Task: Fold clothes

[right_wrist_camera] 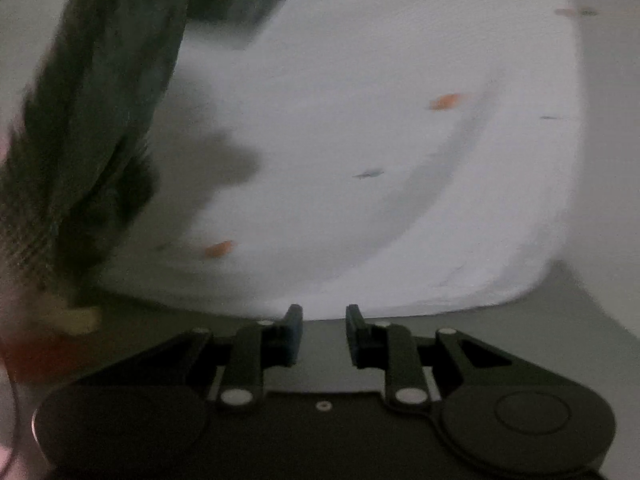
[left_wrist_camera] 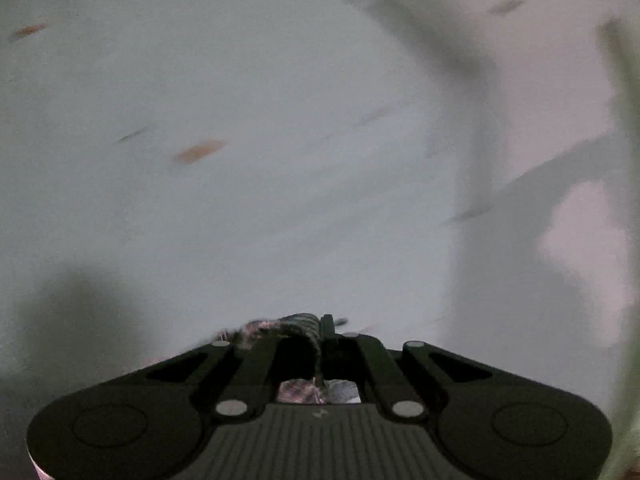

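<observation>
Gripping one garment (left_wrist_camera: 288, 326) (left tongs (left_wrist_camera: 320, 330)).

A garment (right_wrist_camera: 80, 128) is hanging at the left of the right wrist view, above a cloth-covered surface (right_wrist_camera: 360, 160) stretching ahead of the right gripper (right_wrist_camera: 322, 320). A fold of garment is sitting between the left gripper's (left_wrist_camera: 320, 332) jaws.

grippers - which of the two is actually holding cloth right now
The left gripper: it is shut on a bunched dark patterned cloth. The right gripper is open, with nothing between its fingers, facing the white speckled sheet.
</observation>
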Action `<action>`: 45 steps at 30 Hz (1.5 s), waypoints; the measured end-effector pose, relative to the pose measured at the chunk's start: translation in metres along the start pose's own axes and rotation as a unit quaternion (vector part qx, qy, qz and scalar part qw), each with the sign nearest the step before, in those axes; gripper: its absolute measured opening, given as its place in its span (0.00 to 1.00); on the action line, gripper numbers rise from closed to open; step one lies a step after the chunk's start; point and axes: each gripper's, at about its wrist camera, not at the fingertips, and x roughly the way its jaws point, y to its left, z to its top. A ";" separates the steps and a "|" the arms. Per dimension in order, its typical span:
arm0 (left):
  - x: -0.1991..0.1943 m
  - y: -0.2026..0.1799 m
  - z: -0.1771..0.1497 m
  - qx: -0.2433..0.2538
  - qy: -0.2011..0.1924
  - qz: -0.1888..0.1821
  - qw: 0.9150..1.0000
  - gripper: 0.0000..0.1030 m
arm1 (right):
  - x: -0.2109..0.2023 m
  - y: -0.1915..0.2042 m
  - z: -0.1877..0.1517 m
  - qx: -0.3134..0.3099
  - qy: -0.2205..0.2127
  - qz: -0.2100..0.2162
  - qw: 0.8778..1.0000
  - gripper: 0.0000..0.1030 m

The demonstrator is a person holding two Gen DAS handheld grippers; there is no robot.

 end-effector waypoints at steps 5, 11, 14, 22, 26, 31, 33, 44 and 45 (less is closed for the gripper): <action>-0.043 -0.015 0.067 -0.073 -0.075 -0.116 0.988 0.01 | -0.032 -0.063 0.005 0.036 -0.016 -0.088 0.995 0.23; -0.065 0.025 0.058 -0.147 -0.082 -0.040 0.985 0.01 | -0.028 -0.086 0.009 0.039 -0.003 -0.121 0.992 0.24; -0.045 0.060 0.023 -0.204 -0.016 0.036 0.978 0.03 | -0.001 -0.079 0.005 0.024 0.046 -0.098 0.994 0.24; 0.008 0.144 -0.202 -0.296 0.317 0.234 0.870 0.35 | 0.093 -0.045 -0.038 0.029 0.282 0.028 0.959 0.32; 0.023 0.176 -0.318 -0.328 0.467 0.295 0.766 0.36 | 0.116 -0.027 -0.049 0.017 0.322 0.045 0.946 0.36; 0.000 0.141 -0.345 -0.337 0.473 0.263 0.770 0.51 | 0.102 -0.037 -0.053 -0.019 0.292 0.044 0.955 0.43; 0.009 0.138 -0.342 -0.327 0.467 0.249 0.783 0.61 | 0.093 -0.041 -0.059 -0.059 0.280 0.038 0.958 0.43; 0.085 0.152 -0.367 -0.289 0.490 0.253 0.782 0.52 | 0.180 0.003 -0.098 -0.250 0.265 0.020 0.931 0.53; 0.086 0.152 -0.371 -0.289 0.495 0.256 0.779 0.34 | 0.180 -0.007 -0.089 -0.240 0.253 0.008 0.937 0.44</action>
